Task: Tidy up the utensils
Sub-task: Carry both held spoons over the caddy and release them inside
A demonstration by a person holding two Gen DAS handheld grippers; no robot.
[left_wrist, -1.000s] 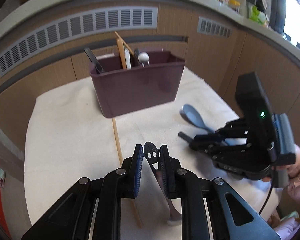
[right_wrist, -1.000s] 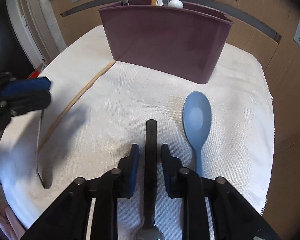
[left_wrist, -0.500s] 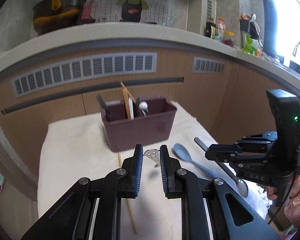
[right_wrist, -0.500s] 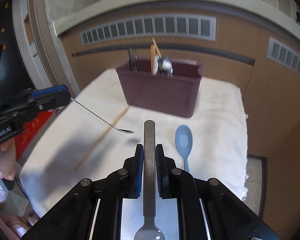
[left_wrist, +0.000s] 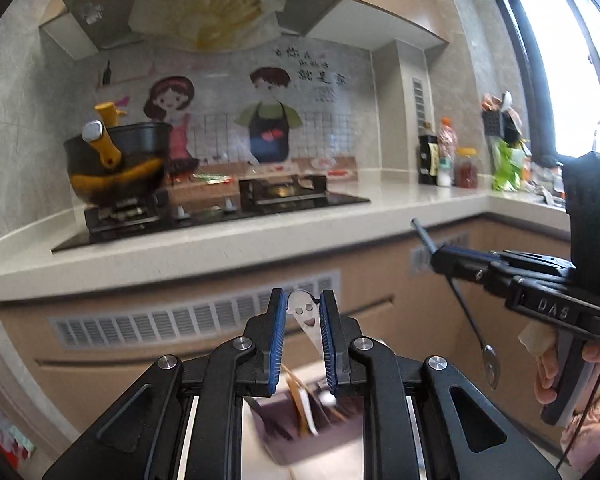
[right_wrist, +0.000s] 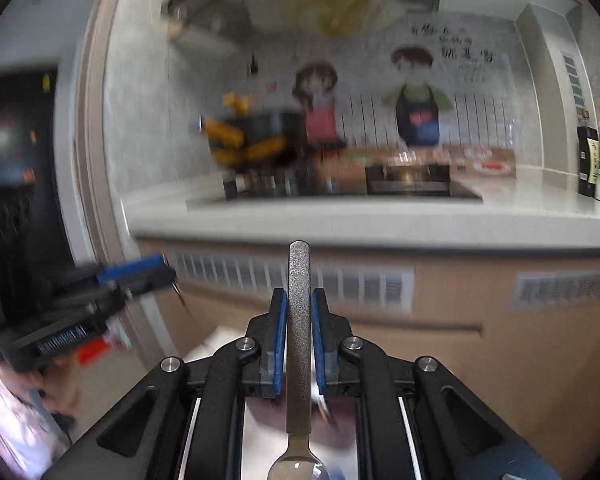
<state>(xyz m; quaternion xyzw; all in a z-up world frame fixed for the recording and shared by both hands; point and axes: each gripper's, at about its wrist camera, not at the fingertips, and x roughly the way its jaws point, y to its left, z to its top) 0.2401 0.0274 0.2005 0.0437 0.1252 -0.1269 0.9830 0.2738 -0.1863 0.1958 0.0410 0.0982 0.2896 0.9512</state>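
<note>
A flat metal utensil with a smiley face cut into its end [left_wrist: 305,314] is pinched between the blue pads of the left gripper [left_wrist: 303,334], its decorated end up and tilted slightly. A dark-handled spoon [right_wrist: 299,320] is clamped in the right gripper [right_wrist: 299,334] — the handle projects forward past the jaws and the bowl lies back toward the camera. In the left wrist view the right gripper is seen from the side, with that spoon hanging bowl-down from its jaws. Both utensils are held in the air, above a maroon utensil holder [left_wrist: 300,408] that is blurred and glimpsed low between the left fingers, with wooden and pale handles standing in it. Beyond, a pale counter [left_wrist: 204,252] is seen carrying a gas hob [left_wrist: 220,208] and a black-and-yellow pot [left_wrist: 116,168].
</note>
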